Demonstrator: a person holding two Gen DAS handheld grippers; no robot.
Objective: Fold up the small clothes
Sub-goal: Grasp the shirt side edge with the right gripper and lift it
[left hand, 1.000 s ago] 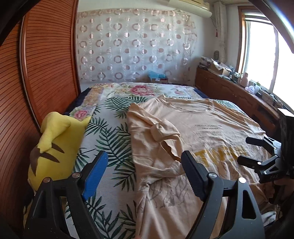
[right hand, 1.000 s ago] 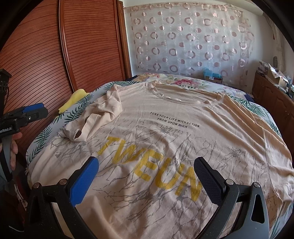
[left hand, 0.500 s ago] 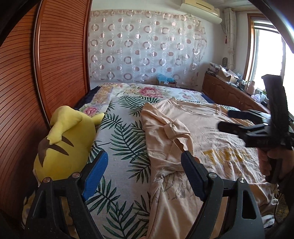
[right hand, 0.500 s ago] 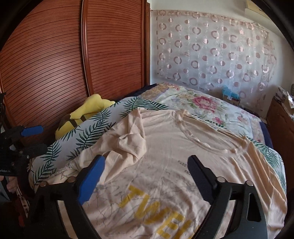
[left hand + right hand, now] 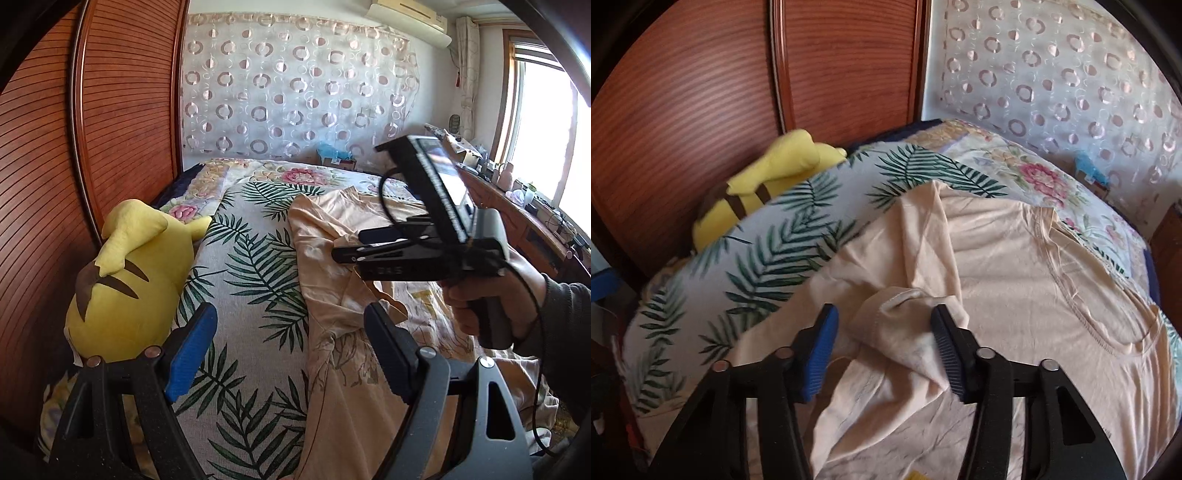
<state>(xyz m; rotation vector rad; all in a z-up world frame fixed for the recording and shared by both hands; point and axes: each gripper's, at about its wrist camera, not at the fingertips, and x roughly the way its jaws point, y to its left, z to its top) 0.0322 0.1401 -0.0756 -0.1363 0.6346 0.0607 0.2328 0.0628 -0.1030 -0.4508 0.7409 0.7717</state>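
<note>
- Centrally, peach-beige cotton T-shirt [image 5: 1015, 266]: spread front-up over the bed, neckline at the far end, hem near; fills the middle and right of the bed.
- Bunched short sleeve [image 5: 897, 317] of that shirt: flipped inward and crumpled on the shirt's left side, its cuff opening facing the near edge.
- Right gripper [image 5: 884, 343], black frame with blue ribbed pads: jaws closing, sleeve cuff between them; the right pad looks to be touching cloth, the left pad stands clear, so no firm pinch yet.
- Left gripper [image 5: 290, 350], same build: jaws wide apart with nothing between them, hovering over the shirt's left edge near the hem.
- Hand [image 5: 491, 291] in a dark sleeve: holds the right gripper's handle, seen from the left wrist view at the right.
- Progress, judged: early. No body fold shows; sleeve is untidy and wants straightening or laying flat, then both sides and the length are left to fold.
- Leaf-print white bedspread [image 5: 258, 280]: beneath the shirt, bare to its left.
- Yellow plush toy [image 5: 133, 280]: far left, against the reddish wooden slatted wardrobe [image 5: 122, 110].
</note>
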